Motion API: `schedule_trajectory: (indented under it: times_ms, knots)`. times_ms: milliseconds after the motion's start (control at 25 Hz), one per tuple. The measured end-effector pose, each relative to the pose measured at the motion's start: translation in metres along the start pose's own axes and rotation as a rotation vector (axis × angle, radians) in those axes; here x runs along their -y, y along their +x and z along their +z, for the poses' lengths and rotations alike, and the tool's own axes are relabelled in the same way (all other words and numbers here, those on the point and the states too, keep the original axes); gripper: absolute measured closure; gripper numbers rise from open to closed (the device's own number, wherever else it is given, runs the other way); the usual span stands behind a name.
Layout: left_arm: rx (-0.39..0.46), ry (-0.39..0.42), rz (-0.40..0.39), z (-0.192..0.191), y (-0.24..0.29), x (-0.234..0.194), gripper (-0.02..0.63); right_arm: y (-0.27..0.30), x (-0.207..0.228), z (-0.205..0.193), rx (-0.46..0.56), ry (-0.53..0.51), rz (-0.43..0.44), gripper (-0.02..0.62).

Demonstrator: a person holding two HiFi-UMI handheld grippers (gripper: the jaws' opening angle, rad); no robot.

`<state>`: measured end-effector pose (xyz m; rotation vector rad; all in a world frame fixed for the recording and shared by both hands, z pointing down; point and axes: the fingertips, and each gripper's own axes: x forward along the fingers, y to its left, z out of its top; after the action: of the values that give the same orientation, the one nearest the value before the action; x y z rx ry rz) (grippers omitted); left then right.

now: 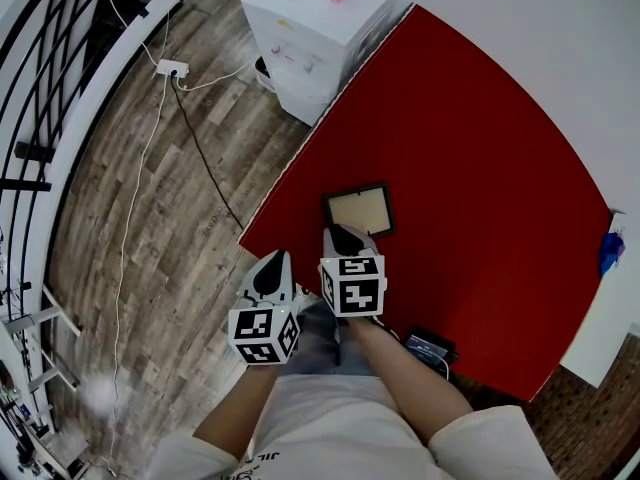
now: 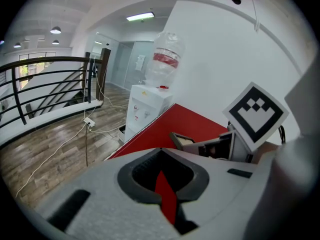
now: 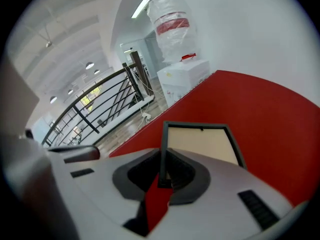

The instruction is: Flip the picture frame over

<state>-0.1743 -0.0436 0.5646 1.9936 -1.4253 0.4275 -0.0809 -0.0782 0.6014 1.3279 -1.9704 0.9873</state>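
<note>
The picture frame [image 1: 358, 208] has a dark rim and a pale beige panel facing up, and lies on the red table [image 1: 480, 168] near its left edge. My right gripper [image 1: 345, 236] is shut on the near left part of the rim. In the right gripper view the picture frame [image 3: 202, 143] has its rim pinched between the pads of the right gripper [image 3: 164, 156], that side raised slightly. My left gripper [image 1: 272, 260] hovers at the table's left edge, shut and empty. From the left gripper [image 2: 161, 150] the picture frame [image 2: 182, 140] shows to the right.
A white water dispenser [image 1: 310, 28] stands against the table's far left corner. A power strip [image 1: 172, 68] and cables lie on the wooden floor by a black railing [image 1: 40, 88]. A black device [image 1: 430, 346] sits at the near table edge and a blue object [image 1: 611, 251] at the right edge.
</note>
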Motion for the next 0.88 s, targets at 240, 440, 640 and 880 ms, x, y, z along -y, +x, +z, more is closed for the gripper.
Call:
schedule_trajectory:
  times_ms: [240, 440, 640, 880]
  knots:
    - [0.015, -0.005, -0.015, 0.006, 0.002, 0.011, 0.6, -0.023, -0.007, 0.021, 0.034, 0.146, 0.165, 0.552]
    - [0.015, 0.002, -0.035, 0.004, 0.005, 0.022, 0.6, -0.038, -0.006, 0.035, 0.084, 0.254, 0.273, 0.552]
    - [0.002, 0.001, -0.063, -0.002, 0.007, 0.034, 0.6, -0.051, -0.008, 0.048, 0.144, 0.39, 0.432, 0.552]
    - [-0.005, 0.006, -0.085, -0.005, 0.013, 0.046, 0.6, -0.059, -0.003, 0.054, 0.175, 0.527, 0.59, 0.552]
